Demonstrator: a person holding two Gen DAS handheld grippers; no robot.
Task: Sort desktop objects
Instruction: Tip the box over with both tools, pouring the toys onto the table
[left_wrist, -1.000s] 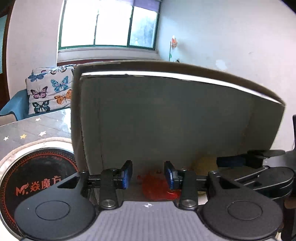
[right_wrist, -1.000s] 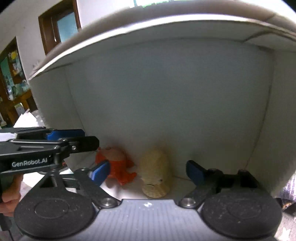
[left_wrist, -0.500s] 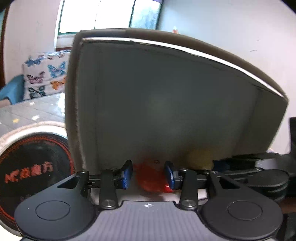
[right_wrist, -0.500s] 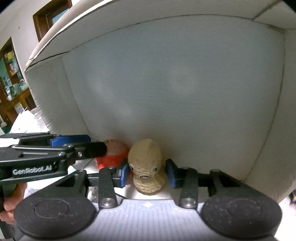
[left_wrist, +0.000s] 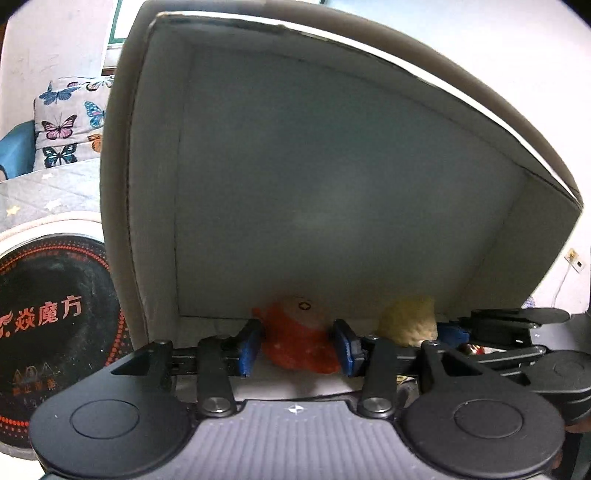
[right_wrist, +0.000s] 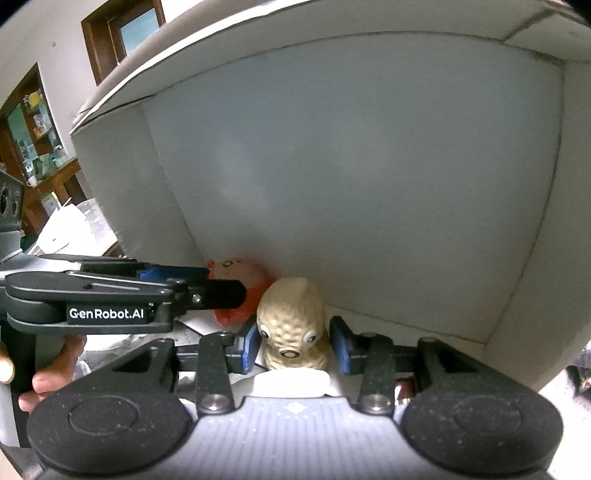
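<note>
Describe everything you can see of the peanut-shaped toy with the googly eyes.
The peanut toy is tan, with a dimpled shell texture, two googly eyes and a small round mouth; it looks like soft rubber or foam. It stands upright inside the grey-walled box, near the back wall, beside an orange toy. The right gripper has closed its blue pads against its sides. Its base is hidden.

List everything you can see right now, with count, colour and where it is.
box: one, grey-white inside, open toward both cameras.
orange toy: one, orange, in the box, between the left gripper's open fingers.
peanut figure: one, tan with eyes, in the box, right of the orange toy.
round plate: one, black with red lettering, left of the box.
butterfly cushion: one, white, far left.
left gripper: black, blue pads, jaws just opening.
right gripper: black, blue pads, shut on the peanut figure.
hand: one, holding the left gripper.
</note>
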